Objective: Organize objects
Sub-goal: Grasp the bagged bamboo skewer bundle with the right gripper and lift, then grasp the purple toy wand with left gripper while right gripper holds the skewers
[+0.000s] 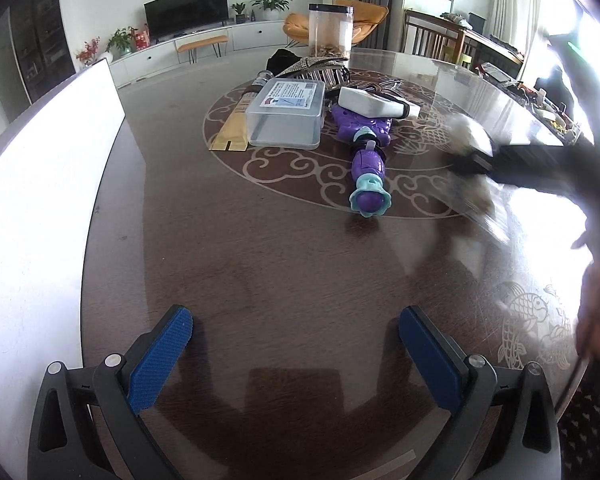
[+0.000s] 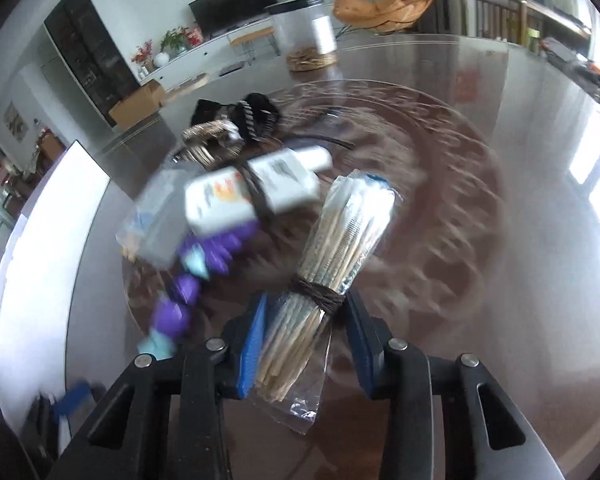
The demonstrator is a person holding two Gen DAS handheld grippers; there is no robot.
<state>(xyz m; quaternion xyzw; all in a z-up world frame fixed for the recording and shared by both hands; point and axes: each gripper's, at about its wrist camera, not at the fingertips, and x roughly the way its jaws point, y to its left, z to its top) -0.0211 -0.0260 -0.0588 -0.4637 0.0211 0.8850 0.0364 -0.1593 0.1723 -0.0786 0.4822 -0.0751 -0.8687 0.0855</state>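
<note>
Gripping a bundle of thin sticks (image 2: 328,276) wrapped in clear film and tied with dark cord, the right tool (image 2: 306,344) has its blue pads (image 2: 252,352) closed against the bundle's lower part, just below the cord. The bundle tilts up and away from the tool, above the surface (image 2: 520,240). Much of the right wrist view is motion-blurred.

Ahead and to the left of the right tool lie a white box (image 2: 256,192) bound with a dark strap and a purple toy (image 2: 204,264) with pale blue parts.

The left tool (image 1: 296,356) stands wide, with nothing between its blue pads (image 1: 160,360), low over the dark patterned surface (image 1: 280,272). Well ahead of it sit a clear plastic box (image 1: 288,112) and, just right of that box, the purple toy (image 1: 366,156), with the white box (image 1: 376,102) touching the toy's far end. A tan packet (image 1: 232,128) lies left of the clear box. A tall clear jar (image 1: 331,32) stands farther back. A white panel (image 1: 40,200) rises to the left of the left tool.
</note>
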